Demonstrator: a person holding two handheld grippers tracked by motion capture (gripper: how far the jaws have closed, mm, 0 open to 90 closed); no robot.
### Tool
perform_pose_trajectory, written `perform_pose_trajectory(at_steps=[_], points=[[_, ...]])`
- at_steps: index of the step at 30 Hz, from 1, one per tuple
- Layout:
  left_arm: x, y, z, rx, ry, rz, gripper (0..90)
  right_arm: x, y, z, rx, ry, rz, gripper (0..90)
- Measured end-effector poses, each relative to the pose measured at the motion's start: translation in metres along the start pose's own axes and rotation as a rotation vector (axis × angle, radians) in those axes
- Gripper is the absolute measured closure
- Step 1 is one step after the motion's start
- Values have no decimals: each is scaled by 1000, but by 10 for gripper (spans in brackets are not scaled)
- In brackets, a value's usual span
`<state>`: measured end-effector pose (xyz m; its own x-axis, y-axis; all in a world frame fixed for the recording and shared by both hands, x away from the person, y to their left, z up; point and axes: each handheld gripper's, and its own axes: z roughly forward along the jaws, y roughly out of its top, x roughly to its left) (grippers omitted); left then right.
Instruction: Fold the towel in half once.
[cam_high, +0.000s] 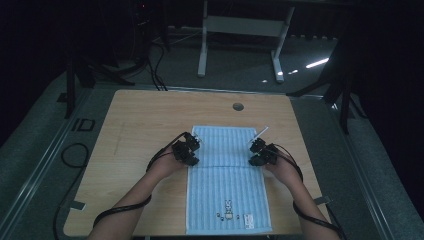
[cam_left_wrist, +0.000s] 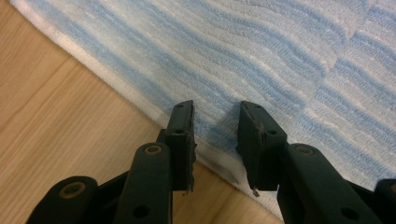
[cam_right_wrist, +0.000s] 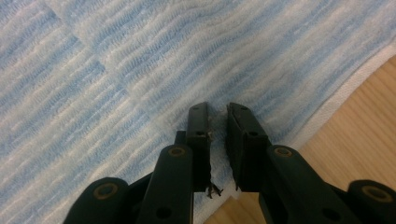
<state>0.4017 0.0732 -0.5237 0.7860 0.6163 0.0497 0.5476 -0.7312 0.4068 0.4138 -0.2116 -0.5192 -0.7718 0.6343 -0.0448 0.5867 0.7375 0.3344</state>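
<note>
From the high view, a blue-striped towel (cam_high: 227, 180) lies flat on the wooden table (cam_high: 135, 125), with the left gripper (cam_high: 192, 150) at its left edge and the right gripper (cam_high: 257, 152) at its right edge, both about level with a fold line across the cloth. Beyond them a round grommet hole (cam_high: 238, 106) sits in the tabletop. Near the towel's closer hem are a small printed figure (cam_high: 229, 207) and a white label (cam_high: 249, 219) (too small to read).

In the left gripper view, the jaws stand a little apart over the towel's white hem (cam_left_wrist: 140, 100), gripping nothing.

In the right gripper view, the jaws are narrowly parted just above the cloth (cam_right_wrist: 154, 65), nothing pinched; bare wood shows to their right.
</note>
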Motion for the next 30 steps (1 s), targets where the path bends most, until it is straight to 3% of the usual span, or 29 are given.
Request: perform_pose_trajectory(at_steps=[8,11,13,19,22,26,30], points=[[18,-7,-1,-5,-2,-48,645,1,13,5,-10,13,0,789],[20,-8,-2,-5,-1,-53,644,3,17,7,-10,13,0,789],[23,-12,-5,11,27,-50,640,6,23,9,-8,11,-12,788],[28,-17,-6,5,11,-73,640,10,29,11,-6,14,-21,778],[28,-16,-9,5,14,-80,625,9,29,9,-4,20,-17,719],[30,-13,-20,-16,25,-75,591,6,31,1,-21,8,-19,711],[43,-8,-24,-13,29,-108,577,-3,39,-7,-25,-20,-14,693]])
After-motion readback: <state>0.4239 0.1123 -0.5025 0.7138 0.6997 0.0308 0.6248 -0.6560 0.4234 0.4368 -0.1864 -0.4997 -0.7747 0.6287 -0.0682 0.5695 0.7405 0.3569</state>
